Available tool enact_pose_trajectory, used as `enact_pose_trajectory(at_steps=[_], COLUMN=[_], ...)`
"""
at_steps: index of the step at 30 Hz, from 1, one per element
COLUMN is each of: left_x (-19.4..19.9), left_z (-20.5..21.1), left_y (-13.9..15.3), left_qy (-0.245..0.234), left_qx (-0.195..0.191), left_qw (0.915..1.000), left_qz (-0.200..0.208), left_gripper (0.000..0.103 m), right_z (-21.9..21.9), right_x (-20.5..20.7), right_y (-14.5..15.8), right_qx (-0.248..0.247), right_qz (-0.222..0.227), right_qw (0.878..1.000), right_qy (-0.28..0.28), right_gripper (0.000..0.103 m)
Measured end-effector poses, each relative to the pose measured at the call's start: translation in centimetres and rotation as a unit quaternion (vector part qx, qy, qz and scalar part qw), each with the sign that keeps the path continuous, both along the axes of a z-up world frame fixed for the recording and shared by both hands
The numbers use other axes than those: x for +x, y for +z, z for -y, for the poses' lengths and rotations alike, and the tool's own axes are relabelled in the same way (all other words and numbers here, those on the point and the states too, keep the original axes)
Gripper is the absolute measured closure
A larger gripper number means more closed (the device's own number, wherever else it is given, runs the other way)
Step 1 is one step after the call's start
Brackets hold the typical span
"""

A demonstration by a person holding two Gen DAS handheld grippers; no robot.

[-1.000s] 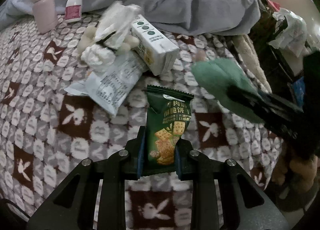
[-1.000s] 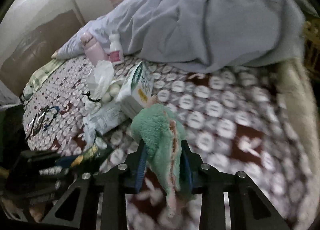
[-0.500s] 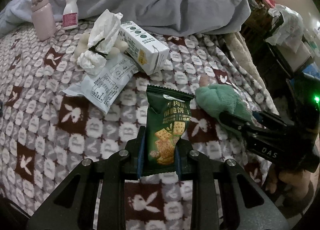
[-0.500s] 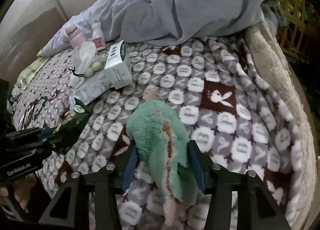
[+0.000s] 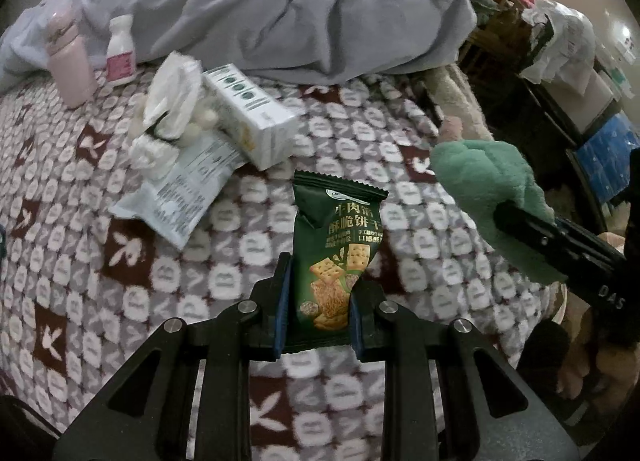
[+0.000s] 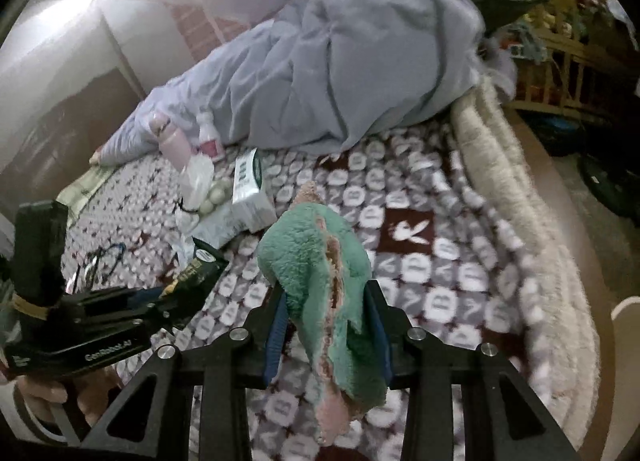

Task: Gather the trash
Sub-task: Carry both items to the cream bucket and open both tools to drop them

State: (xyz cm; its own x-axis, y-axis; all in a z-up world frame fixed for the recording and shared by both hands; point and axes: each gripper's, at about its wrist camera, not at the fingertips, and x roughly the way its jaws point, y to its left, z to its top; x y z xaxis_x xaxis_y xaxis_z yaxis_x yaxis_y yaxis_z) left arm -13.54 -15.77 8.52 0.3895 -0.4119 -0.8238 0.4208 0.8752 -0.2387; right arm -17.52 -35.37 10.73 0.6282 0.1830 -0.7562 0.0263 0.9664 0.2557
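Both wrist views look steeply down, close over the patterned bed blanket (image 5: 120, 261); each sees the white carton (image 5: 256, 121) far left and the other hand-held gripper

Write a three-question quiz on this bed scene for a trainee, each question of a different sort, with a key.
1. Multiple choice: what does the left gripper hold? A) a pink bottle B) a green cracker packet C) a tissue
2. True or false: the green plush toy lies loose on the patterned blanket, clear of the right gripper.
3. Fill in: the white carton lies beside a crumpled ____.

Key:
1. B
2. False; the toy sits between the right gripper's pads, raised off the blanket. Those jaws have just been closing.
3. tissue
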Motion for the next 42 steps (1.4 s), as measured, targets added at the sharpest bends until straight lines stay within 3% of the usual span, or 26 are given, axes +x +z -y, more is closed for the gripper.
enact_pose_trajectory(at_steps=[19, 42], left_x=[-2.3, -7.8], left_z=[11.9, 30.0], left_y=[2.8, 4.0], left_qy=[-0.107, -0.265], left_qx=[-0.006, -0.020], left_qw=[0.9940, 0.9638], left_qz=[0.024, 0.011], left_gripper=[0.081, 0.081], right_z=[10.0, 22.3], right_x=[-7.6, -16.8], right_y=[2.8, 1.7], right_qx=[-0.019, -0.038], right_qz=[0.026, -0.004], right_qw=[0.991, 0.955], right_qy=[-0.131, -0.294], right_gripper=[0.067, 0.067])
